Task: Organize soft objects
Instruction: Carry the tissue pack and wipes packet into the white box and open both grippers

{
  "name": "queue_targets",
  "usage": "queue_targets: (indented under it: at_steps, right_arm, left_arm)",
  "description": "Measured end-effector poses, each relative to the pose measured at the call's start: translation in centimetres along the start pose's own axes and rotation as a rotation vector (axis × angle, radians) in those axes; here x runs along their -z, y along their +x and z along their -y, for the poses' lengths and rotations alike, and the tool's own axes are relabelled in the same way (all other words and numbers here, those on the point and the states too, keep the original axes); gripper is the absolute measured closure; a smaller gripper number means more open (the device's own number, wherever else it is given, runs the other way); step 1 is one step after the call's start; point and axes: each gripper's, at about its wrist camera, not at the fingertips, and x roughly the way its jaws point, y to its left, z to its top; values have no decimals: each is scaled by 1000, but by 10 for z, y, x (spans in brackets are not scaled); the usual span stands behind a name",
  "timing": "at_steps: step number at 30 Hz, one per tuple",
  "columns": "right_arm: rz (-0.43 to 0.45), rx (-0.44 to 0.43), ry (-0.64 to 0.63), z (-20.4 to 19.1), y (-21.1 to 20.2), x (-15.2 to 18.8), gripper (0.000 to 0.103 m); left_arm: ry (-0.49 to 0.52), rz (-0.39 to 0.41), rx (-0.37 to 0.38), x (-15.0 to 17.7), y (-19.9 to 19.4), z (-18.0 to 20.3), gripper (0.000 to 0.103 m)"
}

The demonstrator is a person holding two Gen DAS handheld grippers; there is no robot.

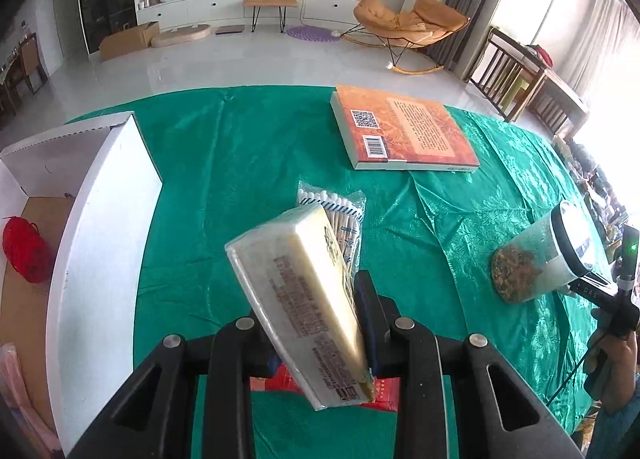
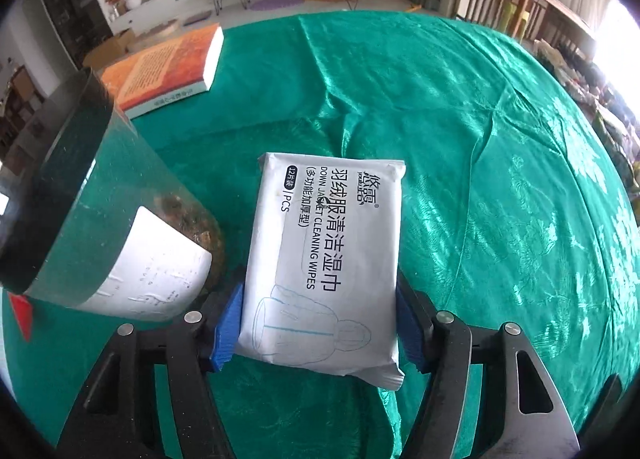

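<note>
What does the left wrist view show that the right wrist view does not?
Only the left wrist view: the left claw shut on a tissue pack, cotton swabs, a white box holding red yarn.
Only the right wrist view: a wipes pack between the right claw's blue pads.
Both: the book, the jar, the green cloth.

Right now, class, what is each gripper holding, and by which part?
The left gripper clamps a wrapped tissue pack by its lower end, lifted and tilted. The right gripper has a wet-wipes pack between its fingers at its long side edges.
</note>
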Motion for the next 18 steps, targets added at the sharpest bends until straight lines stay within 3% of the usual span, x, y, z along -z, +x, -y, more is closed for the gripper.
queue_targets:
  at_steps: [5, 9, 13, 18]
  right_arm:
    - [152, -23, 42, 6, -57, -23, 35]
    - [236, -37, -38, -26, -108, -41, 35]
    - [259, -150, -149, -95, -156, -37, 35]
    - [241, -405, -307, -213, -210, -4, 35]
  left_arm:
    - [-15, 30, 53, -2, -29, -4, 73]
    - [-23, 77, 76, 3, -66, -19, 73]
    - [-45, 118, 59, 20, -111, -55, 73]
    - [-104, 155, -45, 59, -166, -128, 73]
